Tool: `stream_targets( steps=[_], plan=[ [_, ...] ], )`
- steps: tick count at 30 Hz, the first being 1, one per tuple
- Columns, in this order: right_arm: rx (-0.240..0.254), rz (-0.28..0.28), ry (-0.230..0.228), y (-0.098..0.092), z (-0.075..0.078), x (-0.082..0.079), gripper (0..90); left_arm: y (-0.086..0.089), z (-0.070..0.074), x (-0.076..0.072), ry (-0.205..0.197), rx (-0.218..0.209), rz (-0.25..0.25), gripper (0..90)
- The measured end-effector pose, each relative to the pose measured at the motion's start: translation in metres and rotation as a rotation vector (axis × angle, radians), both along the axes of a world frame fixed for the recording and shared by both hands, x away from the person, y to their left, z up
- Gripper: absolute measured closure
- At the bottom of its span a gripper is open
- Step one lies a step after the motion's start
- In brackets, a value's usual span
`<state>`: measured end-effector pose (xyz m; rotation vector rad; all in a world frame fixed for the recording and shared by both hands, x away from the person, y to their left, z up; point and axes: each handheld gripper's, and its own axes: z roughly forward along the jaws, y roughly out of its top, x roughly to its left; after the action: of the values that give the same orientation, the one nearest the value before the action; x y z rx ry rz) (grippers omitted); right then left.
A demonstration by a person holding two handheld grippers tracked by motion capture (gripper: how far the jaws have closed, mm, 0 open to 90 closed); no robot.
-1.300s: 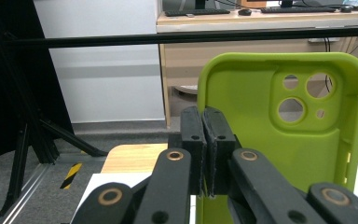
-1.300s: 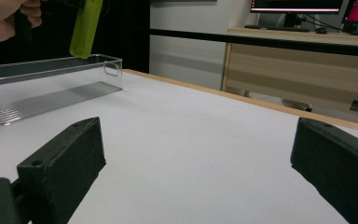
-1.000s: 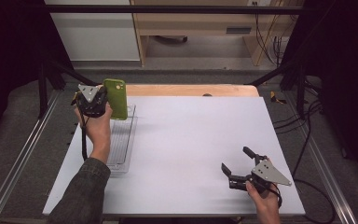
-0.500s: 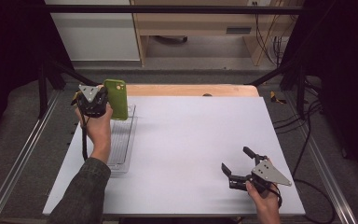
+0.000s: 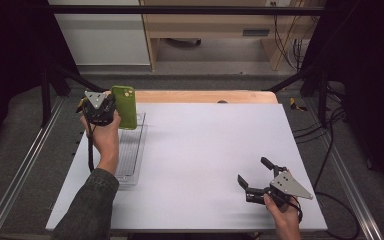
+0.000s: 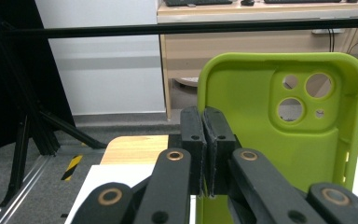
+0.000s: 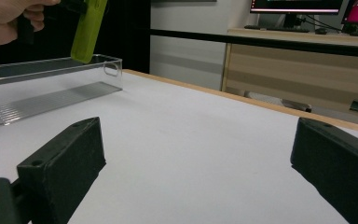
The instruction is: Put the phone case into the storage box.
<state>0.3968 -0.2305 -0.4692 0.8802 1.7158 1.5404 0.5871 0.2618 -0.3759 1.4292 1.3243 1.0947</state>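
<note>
A green phone case [image 5: 124,107] is held upright in the air over the far end of a clear plastic tray [image 5: 130,150] at the table's left. My left gripper [image 5: 111,107] is shut on its edge; in the left gripper view the jaws are pressed together on the case's [image 6: 284,126] lower left rim, and its hollow inside and camera holes face the camera. My right gripper [image 5: 254,172] rests low near the table's front right, open, with nothing between its jaws. In the right gripper view the case [image 7: 88,28] hangs above the tray [image 7: 51,88].
The white table top [image 5: 210,145] has a wooden strip [image 5: 205,96] along its far edge. Black frame poles stand at both sides, and metal rails run along the left and right. Cables lie on the floor at the right.
</note>
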Motion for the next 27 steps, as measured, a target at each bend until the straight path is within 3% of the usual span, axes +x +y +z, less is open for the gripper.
stream_targets(
  steps=[27],
  plan=[
    [0.002,-0.001,0.002,-0.001,0.000,0.000,2.8,-0.007,-0.011,0.009,0.035,0.022,0.013,87.3]
  ],
)
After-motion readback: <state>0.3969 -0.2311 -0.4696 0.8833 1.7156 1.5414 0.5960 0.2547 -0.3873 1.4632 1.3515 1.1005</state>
